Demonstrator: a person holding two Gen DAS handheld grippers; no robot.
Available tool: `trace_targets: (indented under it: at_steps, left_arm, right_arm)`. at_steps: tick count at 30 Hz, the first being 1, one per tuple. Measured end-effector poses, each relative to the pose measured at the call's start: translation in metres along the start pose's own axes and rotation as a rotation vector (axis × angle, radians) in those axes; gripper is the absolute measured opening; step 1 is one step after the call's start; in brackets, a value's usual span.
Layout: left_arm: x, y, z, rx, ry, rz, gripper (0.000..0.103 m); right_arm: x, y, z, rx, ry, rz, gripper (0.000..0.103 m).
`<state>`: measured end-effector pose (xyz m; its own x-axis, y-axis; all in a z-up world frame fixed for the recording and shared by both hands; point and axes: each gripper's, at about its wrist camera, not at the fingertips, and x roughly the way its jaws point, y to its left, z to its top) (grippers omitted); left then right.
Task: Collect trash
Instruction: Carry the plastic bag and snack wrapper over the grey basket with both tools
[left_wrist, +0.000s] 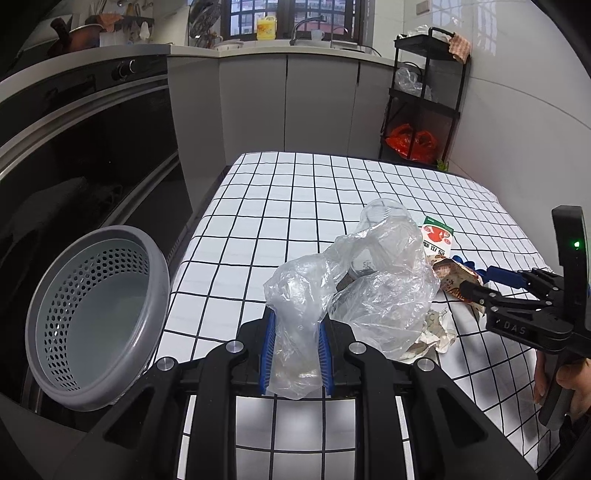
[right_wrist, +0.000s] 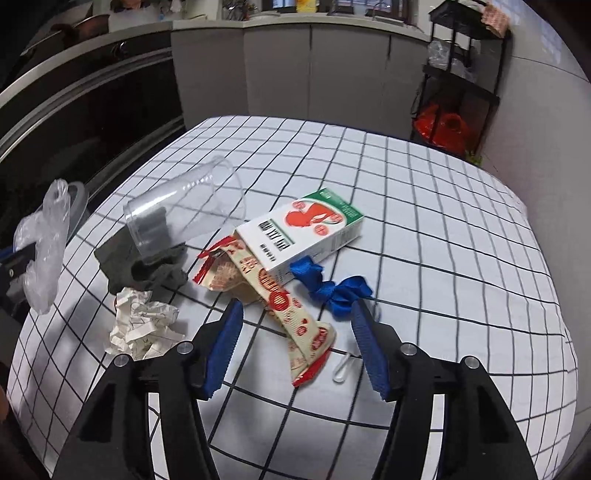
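While the left gripper (left_wrist: 295, 354) pinches the crinkly clear plastic bag (left_wrist: 354, 288), the right gripper (right_wrist: 297, 343) gapes wide over the long red-and-cream snack wrapper (right_wrist: 284, 306), which looks slippery enough to slide out.

on the counter (right_wrist: 443, 229) ahead of you, the cup (right_wrist: 184, 210) lies on its side, resting on the cloth (right_wrist: 147, 266). just right of it sits the carton (right_wrist: 306, 229), with the wrapper (right_wrist: 284, 306) running from under its near end toward your right tool (right_wrist: 297, 343). the ribbon (right_wrist: 328, 286) lies just right of the wrapper, the crumpled paper (right_wrist: 142, 325) near the cloth's front. off the counter's left edge stands the basket (left_wrist: 92, 317), left of your left tool (left_wrist: 295, 354) with the plastic bag (left_wrist: 332, 295).
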<state>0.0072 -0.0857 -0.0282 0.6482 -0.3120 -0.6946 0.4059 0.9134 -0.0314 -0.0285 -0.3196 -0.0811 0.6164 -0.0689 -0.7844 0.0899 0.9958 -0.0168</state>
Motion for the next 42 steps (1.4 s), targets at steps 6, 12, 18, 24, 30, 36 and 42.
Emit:
trace_targets:
  at_steps: [6, 12, 18, 24, 30, 36, 42]
  left_arm:
    - [0.004, 0.000, -0.001, -0.003, 0.010, 0.007, 0.021]
    - [-0.001, 0.002, -0.001, -0.005, -0.003, 0.011, 0.021]
    - [-0.008, 0.005, -0.003, -0.002, -0.010, 0.019, 0.021]
    - [-0.025, 0.020, -0.001, -0.022, -0.031, 0.059, 0.021]
    - [-0.052, 0.049, 0.003, -0.057, -0.069, 0.135, 0.021]
    - [-0.070, 0.091, 0.007, -0.102, -0.061, 0.154, 0.021]
    - [-0.073, 0.145, 0.007, -0.141, -0.040, 0.233, 0.021]
  right_arm:
    - [0.017, 0.009, -0.002, -0.029, 0.065, -0.008, 0.019]
    - [0.002, 0.010, -0.004, 0.008, 0.016, 0.003, 0.016]
    - [-0.025, 0.012, -0.007, 0.057, -0.029, 0.033, 0.016]
    - [-0.057, 0.036, -0.005, 0.057, -0.103, 0.062, 0.016]
    - [-0.075, 0.078, 0.004, 0.020, -0.149, 0.134, 0.016]
    - [-0.076, 0.129, 0.013, -0.016, -0.151, 0.203, 0.016]
    - [-0.066, 0.177, 0.032, -0.037, -0.145, 0.268, 0.016]
